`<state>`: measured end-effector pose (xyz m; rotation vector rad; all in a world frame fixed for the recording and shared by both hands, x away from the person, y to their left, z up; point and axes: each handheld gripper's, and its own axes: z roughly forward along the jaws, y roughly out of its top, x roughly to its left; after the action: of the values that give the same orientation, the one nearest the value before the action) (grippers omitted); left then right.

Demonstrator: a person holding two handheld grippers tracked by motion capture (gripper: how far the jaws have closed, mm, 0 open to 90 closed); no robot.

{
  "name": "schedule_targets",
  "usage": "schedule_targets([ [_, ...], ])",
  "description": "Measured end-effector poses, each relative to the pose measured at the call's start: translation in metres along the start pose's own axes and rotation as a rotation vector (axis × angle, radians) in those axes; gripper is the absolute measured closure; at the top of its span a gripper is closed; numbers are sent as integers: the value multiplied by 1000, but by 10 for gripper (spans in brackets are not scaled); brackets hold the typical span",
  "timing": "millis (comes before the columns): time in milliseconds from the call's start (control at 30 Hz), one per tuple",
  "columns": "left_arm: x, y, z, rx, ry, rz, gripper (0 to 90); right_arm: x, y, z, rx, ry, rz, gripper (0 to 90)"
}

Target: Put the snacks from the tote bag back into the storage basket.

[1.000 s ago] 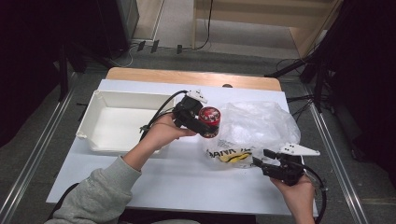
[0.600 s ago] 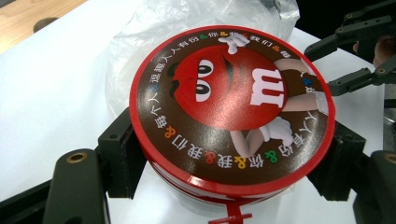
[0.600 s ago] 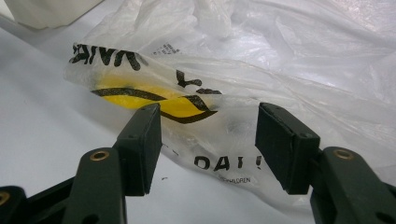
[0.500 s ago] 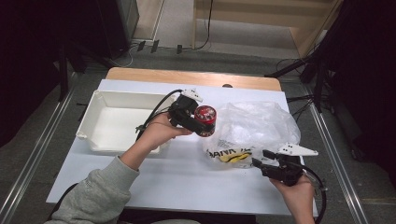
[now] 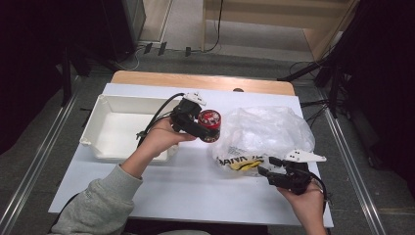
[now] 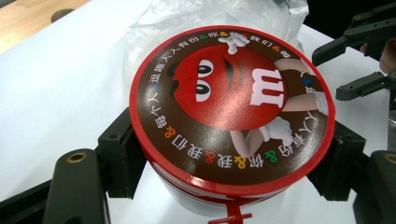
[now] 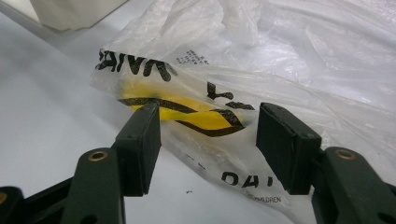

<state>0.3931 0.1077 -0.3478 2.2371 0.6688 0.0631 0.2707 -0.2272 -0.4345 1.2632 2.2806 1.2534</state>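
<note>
- Nearest the person in the high view, the right gripper [image 5: 268, 166] rests at the front right of the white table [image 5: 195, 186], its jaws spread wide and holding nothing, tips aimed left at the near edge of the clear plastic bag [image 5: 264, 134].
- The right gripper view adds that the bag's printed corner lies between and just beyond the pads without being pinched: bold black letters, a yellow patch with black lines, and a small word ending "CHILDREN"; the larger writing is upside down and cut off, so it cannot be read whole.
- Farther in, the left gripper [image 5: 204, 128] clamps the red round tin [image 5: 210, 125] by its sides, held above the table between the bag and the white tray [image 5: 105, 147].
- In the high view the tin's lid faces up and toward the person, its short axis tilted.
- The left gripper view gives the lid close up: a red M&M's character with a white "m", ringed by coloured Chinese characters and "&" signs on brown, a pad pressed against each side of the tin.
- Beyond the table's far edge a strip of wood [image 5: 200, 81] shows.
</note>
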Motion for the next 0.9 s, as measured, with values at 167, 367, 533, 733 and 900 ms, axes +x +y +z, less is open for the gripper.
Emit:
schedule_targets([
  [167,2,-1,-5,-3,8,-5,261,-1,0,1,-2,3,-2,415],
  [367,7,-5,-12,-10,20,-13,261,-1,1,2,2,5,0,415],
  [533,11,-9,-16,-8,28,-23,261,-1,1,2,2,9,-4,416],
  [733,15,-12,-21,-11,32,-35,261,-2,2,2,0,10,-1,416],
  [900,21,-15,-26,-12,35,-48,261,-3,2,3,-2,11,5,416],
])
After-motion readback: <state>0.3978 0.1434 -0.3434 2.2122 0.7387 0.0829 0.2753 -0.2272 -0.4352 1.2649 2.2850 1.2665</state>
